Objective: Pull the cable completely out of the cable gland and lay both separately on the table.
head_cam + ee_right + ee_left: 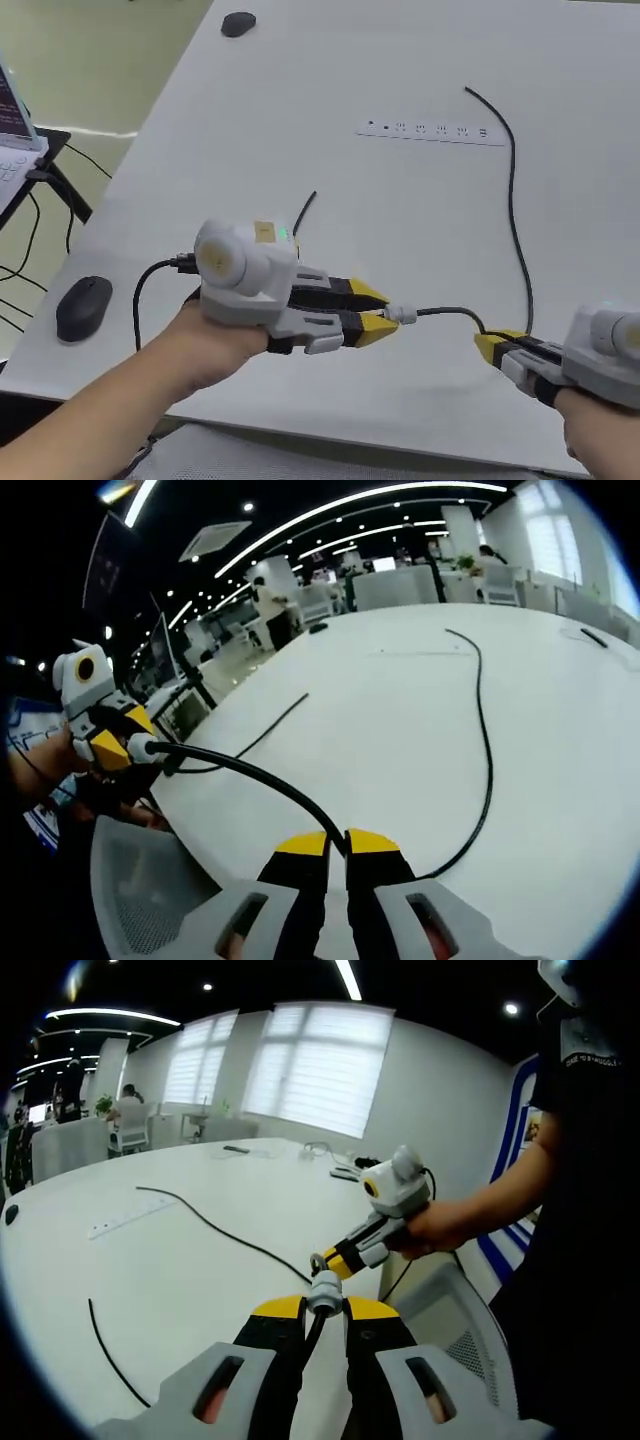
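The left hand-held gripper point(388, 313) is clamped on the white cable gland point(403, 314), held just above the worktop point(300, 100) near its front edge. The black cable point(511, 200) leaves the gland and arches to the right hand-held gripper point(488, 344). Its 2 jaws pinch the cable, which then trails away across the worktop. The gland seems still threaded on the cable.

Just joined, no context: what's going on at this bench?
A person is working two grippers over a white table. The left hand-held gripper is shut on a small white plastic cable gland. The right hand-held gripper pinches the long black cable a short way past the gland. The cable still runs into the gland, so it has not been pulled out yet, and both are held above the table's near edge.
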`<state>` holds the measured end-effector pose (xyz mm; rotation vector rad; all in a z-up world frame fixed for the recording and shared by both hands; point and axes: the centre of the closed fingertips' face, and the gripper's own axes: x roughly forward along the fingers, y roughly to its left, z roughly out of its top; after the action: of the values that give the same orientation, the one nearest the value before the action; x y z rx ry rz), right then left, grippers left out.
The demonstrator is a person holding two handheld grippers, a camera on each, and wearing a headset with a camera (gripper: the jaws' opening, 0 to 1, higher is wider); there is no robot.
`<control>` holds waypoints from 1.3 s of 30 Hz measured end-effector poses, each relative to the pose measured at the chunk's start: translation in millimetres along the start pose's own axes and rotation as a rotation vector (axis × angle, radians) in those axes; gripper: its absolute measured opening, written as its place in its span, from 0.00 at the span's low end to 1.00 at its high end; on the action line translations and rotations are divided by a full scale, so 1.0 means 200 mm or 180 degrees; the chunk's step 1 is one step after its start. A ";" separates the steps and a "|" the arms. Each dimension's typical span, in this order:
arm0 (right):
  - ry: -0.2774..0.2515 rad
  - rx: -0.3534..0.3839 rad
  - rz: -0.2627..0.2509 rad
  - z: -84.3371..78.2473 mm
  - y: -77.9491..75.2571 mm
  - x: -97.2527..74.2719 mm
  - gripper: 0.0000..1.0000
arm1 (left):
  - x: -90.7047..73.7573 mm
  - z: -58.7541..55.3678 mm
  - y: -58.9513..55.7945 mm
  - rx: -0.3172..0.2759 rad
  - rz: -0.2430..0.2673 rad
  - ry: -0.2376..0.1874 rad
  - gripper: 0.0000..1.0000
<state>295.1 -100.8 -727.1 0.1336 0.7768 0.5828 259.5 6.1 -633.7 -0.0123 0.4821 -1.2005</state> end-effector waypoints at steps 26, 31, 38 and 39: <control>-0.0133 -0.1658 0.0297 0.16 0.24 -0.13 0.22 | -0.02 -0.01 0.04 -0.0149 0.0037 0.0038 0.14; -0.0101 -0.2461 0.0353 0.21 0.43 -0.12 0.18 | -0.02 -0.03 0.04 -0.0163 0.0034 0.0071 0.15; -0.0069 -0.2974 0.0405 0.23 0.55 -0.09 0.14 | -0.01 -0.04 0.03 -0.0144 0.0020 0.0103 0.15; -0.0034 -0.3113 0.0387 0.22 0.55 -0.07 0.12 | -0.01 -0.04 0.03 -0.0146 0.0017 0.0102 0.15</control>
<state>268.6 -13.1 -650.9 -0.7193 0.4063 1.0168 261.2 12.1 -641.9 -0.0311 0.5374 -1.1858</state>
